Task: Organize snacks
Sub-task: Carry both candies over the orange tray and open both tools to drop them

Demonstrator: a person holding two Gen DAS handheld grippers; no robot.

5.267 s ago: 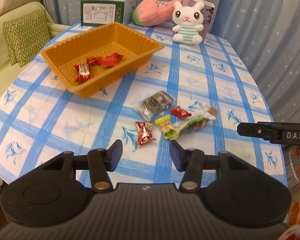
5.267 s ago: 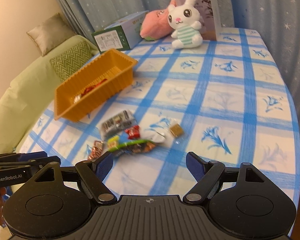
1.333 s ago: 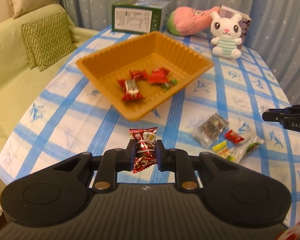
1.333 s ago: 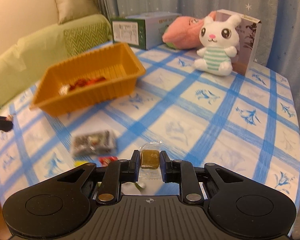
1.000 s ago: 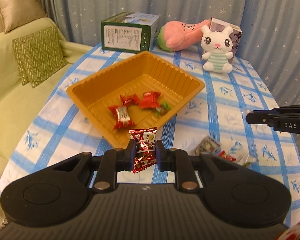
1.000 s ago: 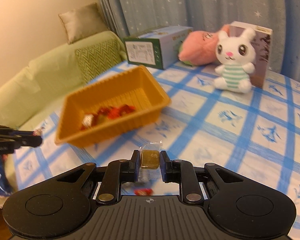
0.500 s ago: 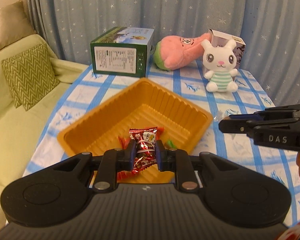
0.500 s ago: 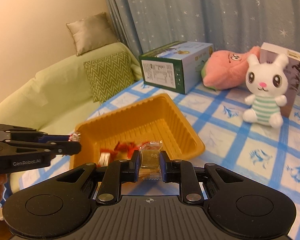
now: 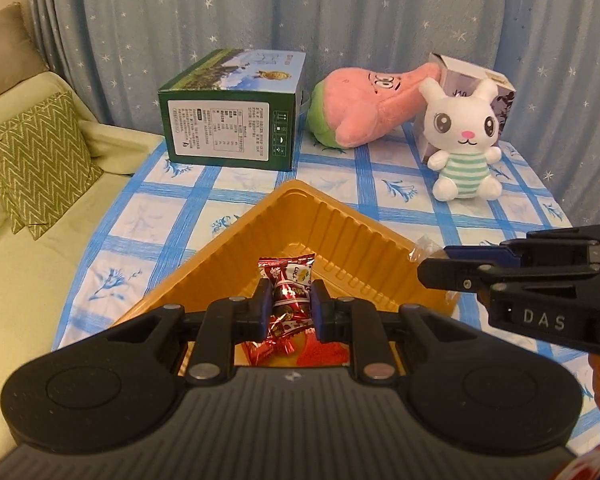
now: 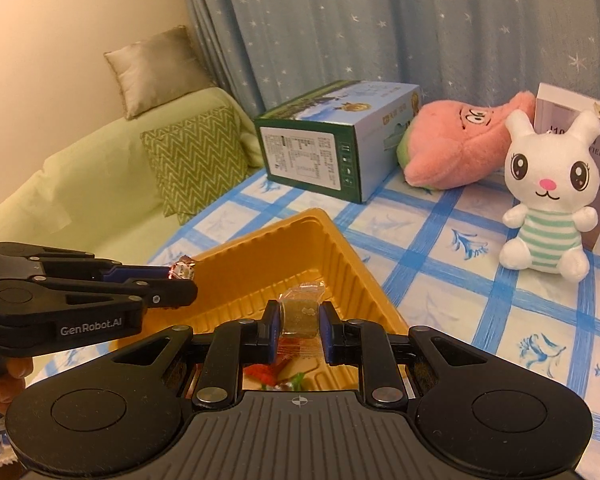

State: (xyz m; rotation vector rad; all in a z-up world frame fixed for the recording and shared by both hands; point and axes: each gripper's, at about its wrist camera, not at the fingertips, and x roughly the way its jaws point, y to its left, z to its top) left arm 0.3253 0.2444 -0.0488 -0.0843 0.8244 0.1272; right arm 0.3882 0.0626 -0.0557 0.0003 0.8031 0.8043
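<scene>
Left wrist view, sofa: a green sofa with a zigzag-patterned cushion stands at the far left, beside the surface, which carries a blue-checked cloth.
Green box: a green carton lies at the far side of the surface, in front of the starred curtain.
Tray: an orange tray sits on the surface, one corner pointing away from the camera; red-wrapped candies lie on its floor.
Left gripper: the left gripper is closed on a red-wrapped candy, held upright between the pads above the tray interior.
Pink plush: a pink plush toy lies just right of the green carton.
Rabbit plush: a white rabbit plush with a striped body sits upright in front of a small printed box.
Right gripper: the right gripper enters from the right edge, its tip over the tray's right rim, with a clear wrapper showing at the tip.
Right wrist view, left gripper: it reaches in from the left, tip over the tray's left rim, the candy's foil visible at the tip.
Right wrist view, right gripper: it is clamped on a brown candy in clear wrap, above the tray.
</scene>
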